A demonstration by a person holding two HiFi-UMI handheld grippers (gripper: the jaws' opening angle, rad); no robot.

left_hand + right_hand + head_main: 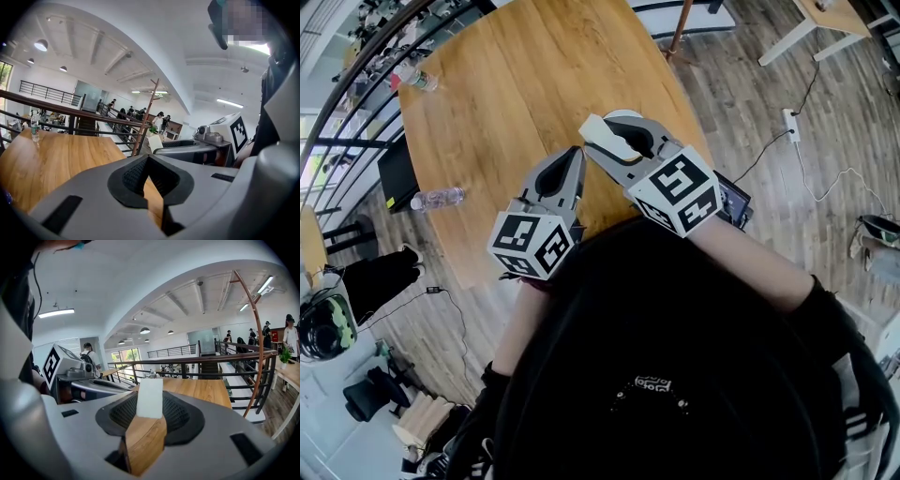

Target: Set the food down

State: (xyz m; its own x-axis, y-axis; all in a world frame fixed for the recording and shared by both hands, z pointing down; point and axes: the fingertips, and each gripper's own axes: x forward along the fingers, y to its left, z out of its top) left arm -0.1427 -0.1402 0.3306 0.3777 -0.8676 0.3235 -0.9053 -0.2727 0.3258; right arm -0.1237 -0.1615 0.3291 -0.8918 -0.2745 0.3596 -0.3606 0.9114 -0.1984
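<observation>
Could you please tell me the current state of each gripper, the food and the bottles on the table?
left gripper: shut, nothing between its jaws.
right gripper: shut on the white food piece.
white food piece: held over the table, not yet set down.
far bottle: upright on the table.
near bottle: on the table; upright or lying, cannot tell.
</observation>
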